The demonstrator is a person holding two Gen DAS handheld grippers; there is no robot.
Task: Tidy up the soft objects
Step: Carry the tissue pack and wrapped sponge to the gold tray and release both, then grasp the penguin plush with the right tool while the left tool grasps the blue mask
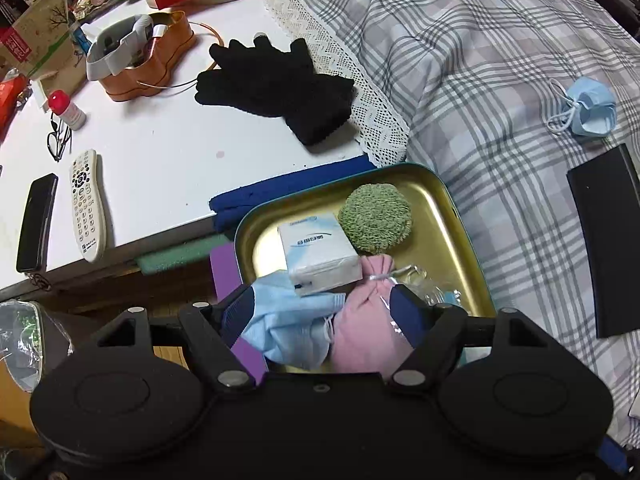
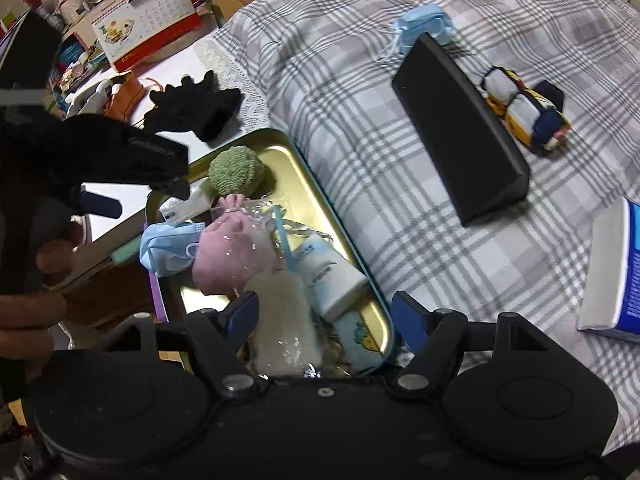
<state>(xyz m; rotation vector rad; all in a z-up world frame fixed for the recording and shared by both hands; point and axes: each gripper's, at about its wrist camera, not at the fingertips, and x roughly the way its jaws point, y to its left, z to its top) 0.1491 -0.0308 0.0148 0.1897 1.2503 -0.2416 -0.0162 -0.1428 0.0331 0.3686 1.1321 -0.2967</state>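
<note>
our soft things sit in the gold tray (image 1: 460,216): a blue mask (image 1: 292,316) and a pink bundle (image 1: 360,320) lie between the left gripper (image 1: 324,312) fingers, which look let go. the right gripper (image 2: 324,316) is loose over a white fluffy bundle (image 2: 284,320). black gloves (image 1: 276,84) wait far off on the white table (image 1: 160,160), nearer our left hand.

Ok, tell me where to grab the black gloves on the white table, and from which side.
Grip the black gloves at the bunched cuff end nearest the lace edge, coming from above. They lie flat on the white table, so only a top-down pinch across that thicker end likely lifts both.
</note>
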